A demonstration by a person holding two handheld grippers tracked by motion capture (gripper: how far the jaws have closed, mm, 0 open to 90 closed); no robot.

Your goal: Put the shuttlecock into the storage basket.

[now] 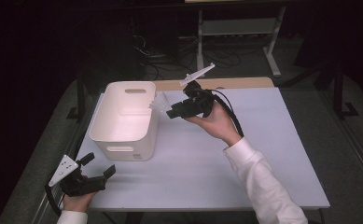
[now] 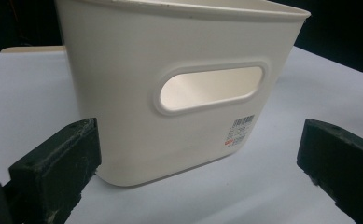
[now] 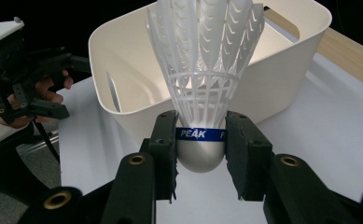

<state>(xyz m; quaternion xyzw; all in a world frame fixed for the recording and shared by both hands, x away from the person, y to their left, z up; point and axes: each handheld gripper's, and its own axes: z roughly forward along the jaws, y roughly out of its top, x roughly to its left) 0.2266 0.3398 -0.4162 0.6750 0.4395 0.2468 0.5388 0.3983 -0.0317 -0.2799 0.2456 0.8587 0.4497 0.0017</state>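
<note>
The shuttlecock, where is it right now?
The shuttlecock is clamped by its cork base in the right hand-held gripper, held at the right rim of the white bin.

The desk (image 1: 263, 154) has a pale top, and a wooden strip (image 1: 216, 84) runs along its far edge. Behind the desk, a white metal frame (image 1: 237, 28) stands on the dark floor, with black cables (image 1: 170, 60) near its foot.
</note>
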